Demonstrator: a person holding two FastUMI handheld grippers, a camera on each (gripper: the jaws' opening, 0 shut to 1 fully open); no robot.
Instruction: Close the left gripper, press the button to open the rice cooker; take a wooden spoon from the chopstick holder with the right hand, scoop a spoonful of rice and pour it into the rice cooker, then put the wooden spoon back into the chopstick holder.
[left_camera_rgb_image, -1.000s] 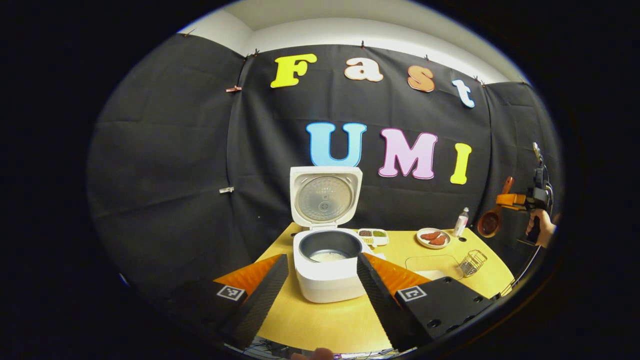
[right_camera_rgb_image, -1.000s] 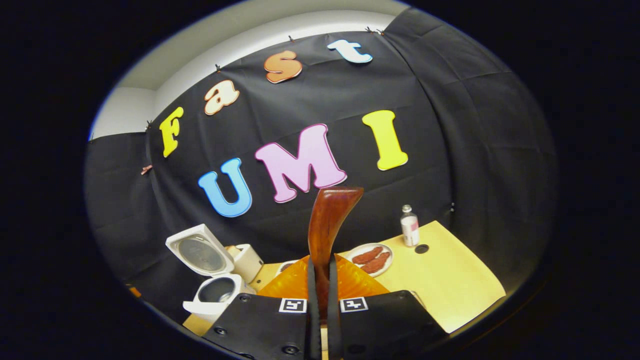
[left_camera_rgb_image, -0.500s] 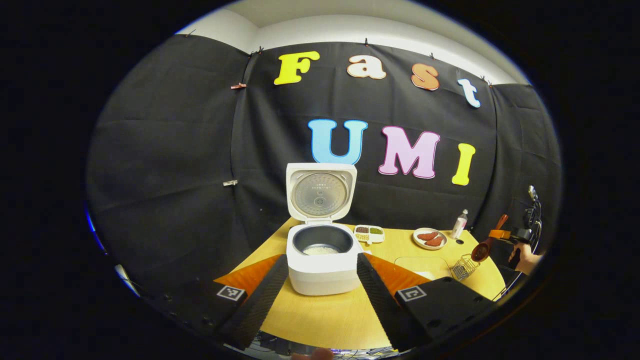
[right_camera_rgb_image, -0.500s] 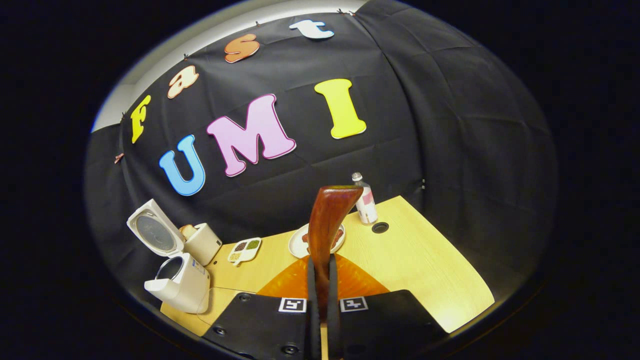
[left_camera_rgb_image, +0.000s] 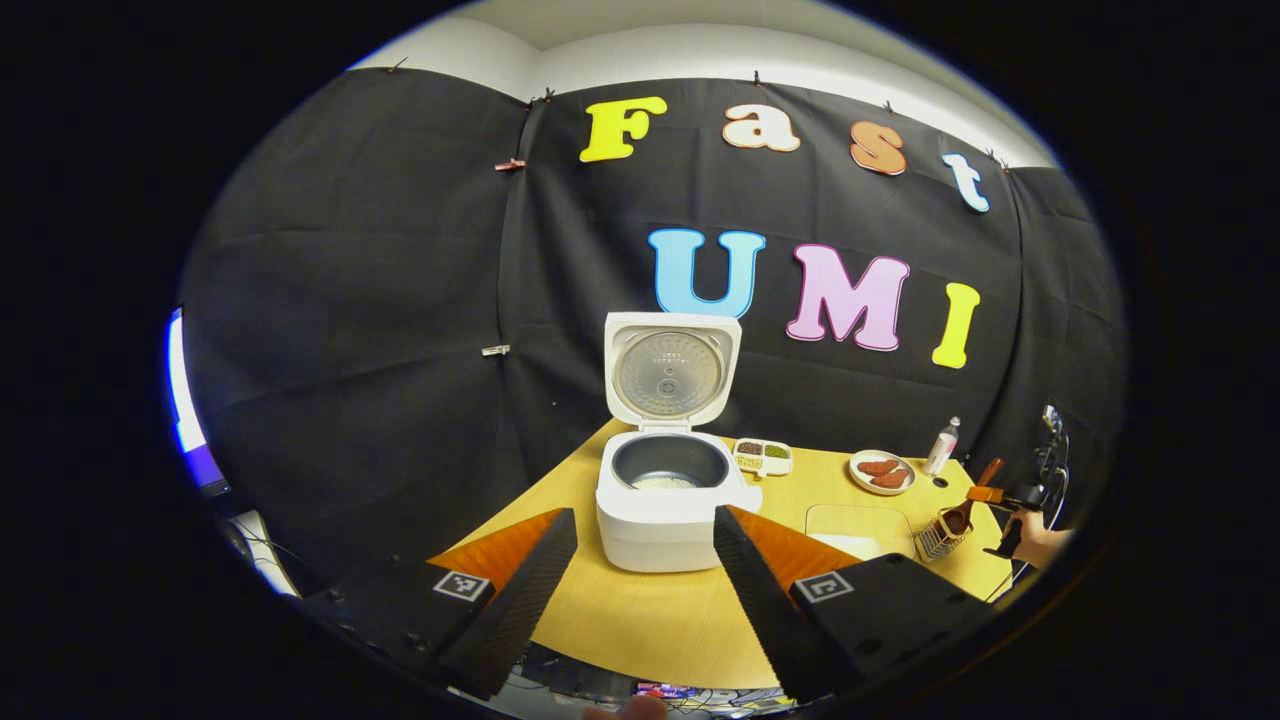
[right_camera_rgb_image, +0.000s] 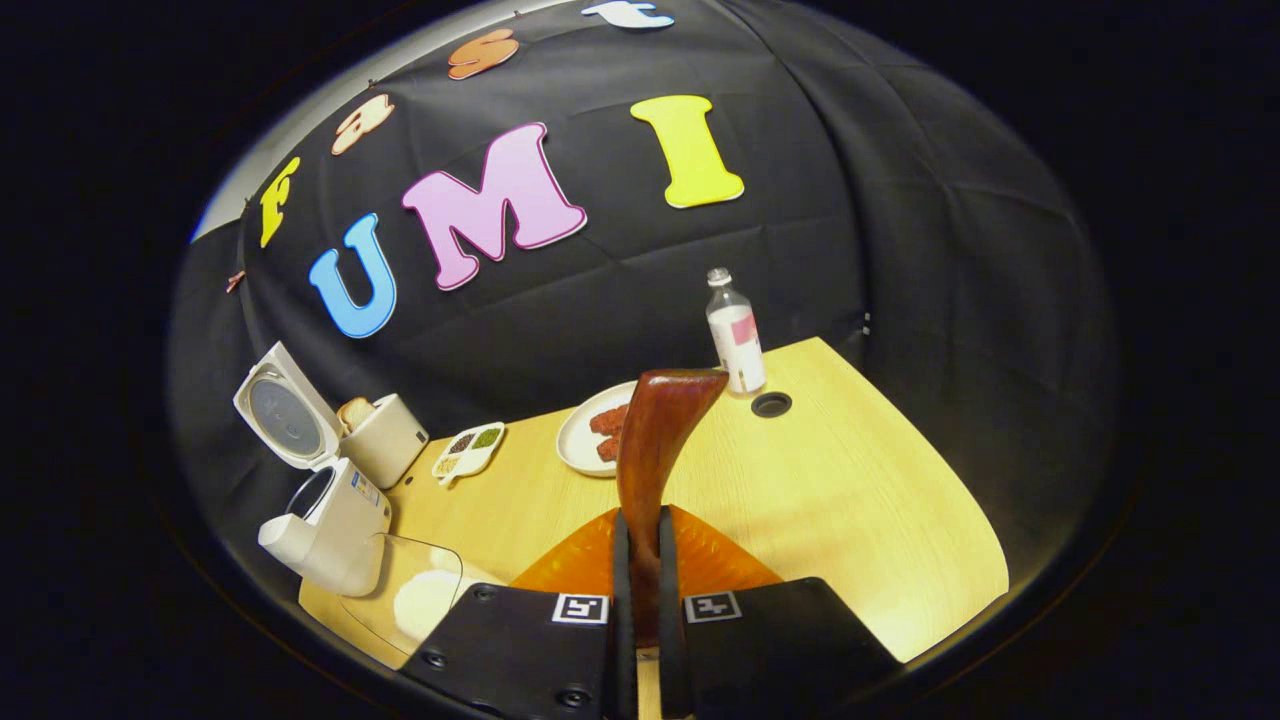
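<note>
The white rice cooker (left_camera_rgb_image: 668, 500) stands open on the wooden table, lid upright, with white rice in the bottom of its dark pot (left_camera_rgb_image: 668, 472). My left gripper (left_camera_rgb_image: 640, 590) is open, held back from the cooker's front. At the table's right end the wire chopstick holder (left_camera_rgb_image: 937, 537) has the wooden spoon (left_camera_rgb_image: 968, 503) lowered bowl-first into it, held by the right gripper (left_camera_rgb_image: 990, 494) and a hand. In the right gripper view my right gripper (right_camera_rgb_image: 640, 600) is shut on the spoon's handle (right_camera_rgb_image: 655, 440), which rises in front of the camera. The cooker (right_camera_rgb_image: 325, 520) is at the left there.
A clear glass bowl (left_camera_rgb_image: 858, 525) with rice sits between cooker and holder. A plate of reddish food (left_camera_rgb_image: 882, 472), a small bottle (left_camera_rgb_image: 942, 444), a divided dish of grains (left_camera_rgb_image: 763, 456) and a toaster (right_camera_rgb_image: 382, 440) line the table's back. A table hole (right_camera_rgb_image: 771, 404) is near the bottle.
The right gripper has come down with the spoon from above the table to the chopstick holder, its bowl now in the holder. My left gripper drew back slightly; it stays open.
</note>
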